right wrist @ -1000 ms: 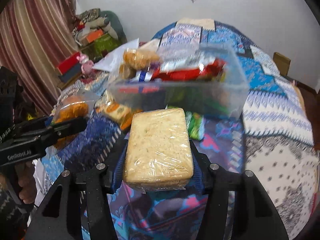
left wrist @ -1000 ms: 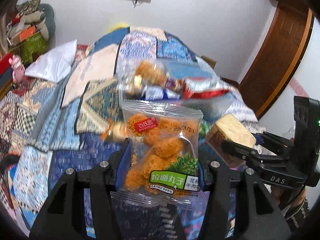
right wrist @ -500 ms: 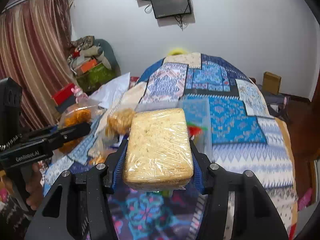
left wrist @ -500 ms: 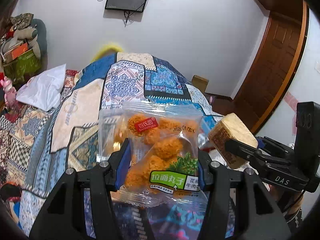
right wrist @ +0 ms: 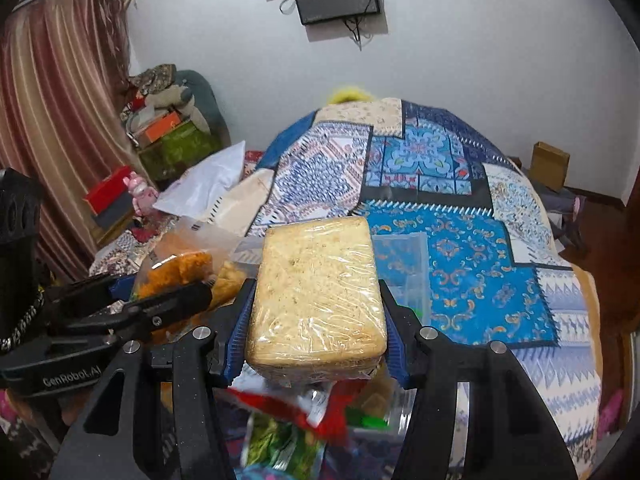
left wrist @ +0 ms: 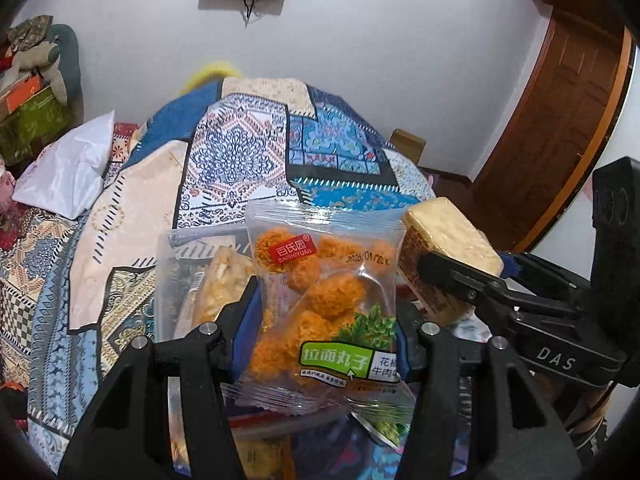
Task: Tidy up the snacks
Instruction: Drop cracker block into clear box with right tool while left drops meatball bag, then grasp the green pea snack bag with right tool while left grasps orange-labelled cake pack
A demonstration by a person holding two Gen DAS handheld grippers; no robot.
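The bag (left wrist: 326, 312) of orange noodle balls sits between my left jaws, which are clamped on its two sides. It stands upright, with its long axis running away from me along the fingers, and its top seam points forward. The cake (right wrist: 316, 300), a pale block in clear wrap, is clamped the same way in my right gripper (right wrist: 316, 344), long axis forward, lying flat.

Both snacks are lifted above the clear box (left wrist: 176, 276). In the left view the box wall shows just behind and to the left of the bag, with other packs inside it. In the right view red and green packs (right wrist: 304, 408) lie directly under the cake, and one box corner (right wrist: 404, 256) stands just beyond it.

So I judge that the box lies below and a little forward of both grippers. My left gripper (left wrist: 326, 344) and right one are close side by side, and the cake seems more directly over the contents. The quilt (right wrist: 460, 264) spreads beyond.
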